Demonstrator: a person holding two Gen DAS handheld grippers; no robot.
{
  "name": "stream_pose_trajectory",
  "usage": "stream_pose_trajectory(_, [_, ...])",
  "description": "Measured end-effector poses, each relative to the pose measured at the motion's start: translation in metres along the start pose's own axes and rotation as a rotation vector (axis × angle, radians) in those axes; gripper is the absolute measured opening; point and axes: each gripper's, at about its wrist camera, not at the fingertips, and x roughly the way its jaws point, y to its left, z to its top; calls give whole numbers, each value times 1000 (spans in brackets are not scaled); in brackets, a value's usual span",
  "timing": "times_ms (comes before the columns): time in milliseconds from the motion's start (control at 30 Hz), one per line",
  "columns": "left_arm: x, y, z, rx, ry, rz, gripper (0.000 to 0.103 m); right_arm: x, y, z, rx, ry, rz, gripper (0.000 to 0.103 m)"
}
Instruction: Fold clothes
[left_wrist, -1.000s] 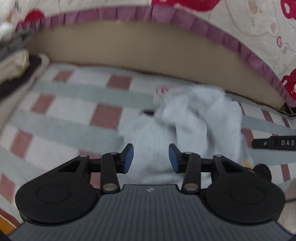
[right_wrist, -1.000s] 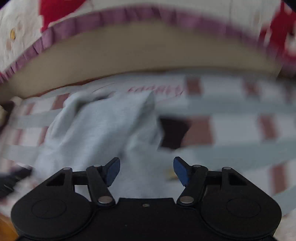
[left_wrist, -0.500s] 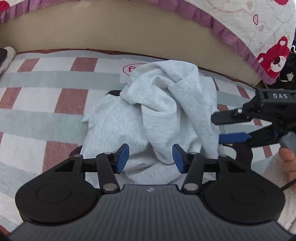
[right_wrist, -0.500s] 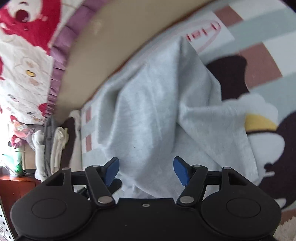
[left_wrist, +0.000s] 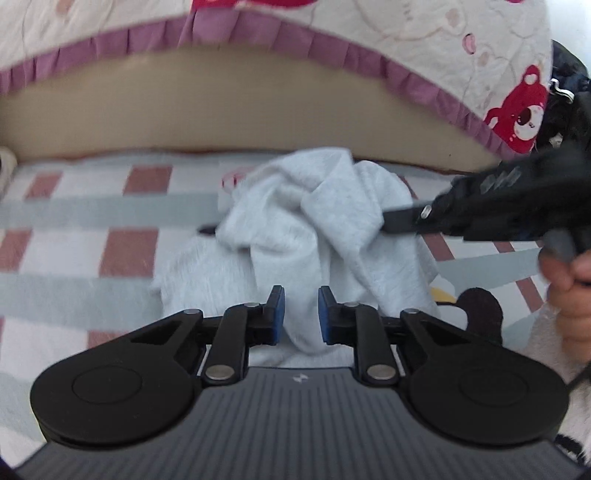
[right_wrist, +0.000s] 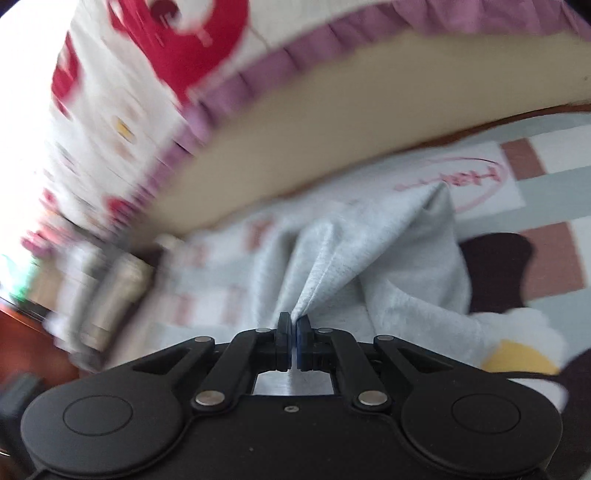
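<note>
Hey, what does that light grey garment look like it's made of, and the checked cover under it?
The grey garment looks like soft cotton-type jersey or sweatshirt knit, matte: a heathered fleck, fine ribbing along the stitched edge pinched in the right gripper. The checked cover looks like matte printed woven fabric, though blur hides its weave.

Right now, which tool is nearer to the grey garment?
Right. The right tool is shut on a fold of the grey garment; the left tool is open, with the cloth's near edge showing between its fingers.
</note>
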Motion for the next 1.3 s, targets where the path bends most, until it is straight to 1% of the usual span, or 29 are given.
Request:
stream_pose_trajectory(33, [-2,0,2,1,-9,-22,21,-7,-1,1,14,-14,42,5])
stream_pose_trajectory(100, [2,-3,9,-19,-11,-79,30,-19,-2,2,31,-45,119,5])
stream_pose_trajectory(133, [2,-3,10,-33,-10,-100,41,-25,-1,3,31,-61,147,5])
stream_pose_trajectory(167, [3,-3,10,-43,-10,-115,47,-31,2,4,25,-81,184,5])
stream_pose_trajectory(233, [6,-3,10,-54,-5,-142,48,-40,7,5,12,-123,253,5])
stream_pose_trajectory(267, [8,-3,8,-54,5,-146,56,-44,10,5,5,-145,283,5])
stream_pose_trajectory(300, [12,-4,7,-58,18,-138,60,-47,12,5,-1,-168,313,5])
stream_pose_trajectory(333, [16,-4,5,-64,33,-130,67,-51,15,5,-8,-190,343,5])
stream_pose_trajectory(367, [20,-5,4,-67,50,-124,71,-55,17,6,-15,-212,374,5])
stream_pose_trajectory(467, [33,-7,1,-69,93,-104,73,-59,20,7,-12,-228,440,5])
stream_pose_trajectory(500, [36,-8,1,-65,95,-94,73,-62,21,7,-19,-229,453,5])
stream_pose_trajectory(600, [37,-12,1,-30,67,-19,73,-64,25,5,-40,-231,488,5])
stream_pose_trajectory(633, [37,-13,1,-18,56,7,71,-65,26,5,-42,-235,499,5])
stream_pose_trajectory(667, [34,-13,1,-1,33,28,53,-66,27,5,-44,-239,510,5])
stream_pose_trajectory(700, [30,-14,1,16,6,48,39,-69,27,5,-49,-243,520,5])
stream_pose_trajectory(733, [22,-10,3,8,-18,87,15,-71,28,5,-56,-246,522,5])
stream_pose_trajectory(767, [13,-5,5,-6,-42,131,11,-71,29,4,-62,-245,523,5])
stream_pose_trajectory(867, [-14,9,12,-50,-113,262,8,-71,33,3,-77,-231,527,5])
stream_pose_trajectory(967, [-41,23,19,-93,-184,394,8,-70,37,2,-96,-221,520,5])
stream_pose_trajectory(1033, [-59,32,23,-122,-232,482,8,-66,41,2,-111,-201,479,6])
stream_pose_trajectory(1067, [-68,37,25,-137,-256,526,8,-62,42,1,-119,-188,447,9])
stream_pose_trajectory(1133, [-86,46,30,-166,-303,613,8,-55,45,0,-140,-167,368,10])
stream_pose_trajectory(1167, [-95,51,32,-181,-327,657,8,-53,47,-1,-159,-157,314,16])
stream_pose_trajectory(1200, [-104,55,34,-196,-351,701,8,-50,49,-2,-183,-146,255,29])
stream_pose_trajectory(1233, [-109,62,33,-205,-359,748,8,-46,50,-3,-200,-136,203,37])
stream_pose_trajectory(1267, [-113,70,32,-230,-348,762,8,-43,51,-4,-215,-126,151,48])
stream_pose_trajectory(1300, [-116,78,30,-259,-332,767,8,-38,51,-5,-226,-109,103,50])
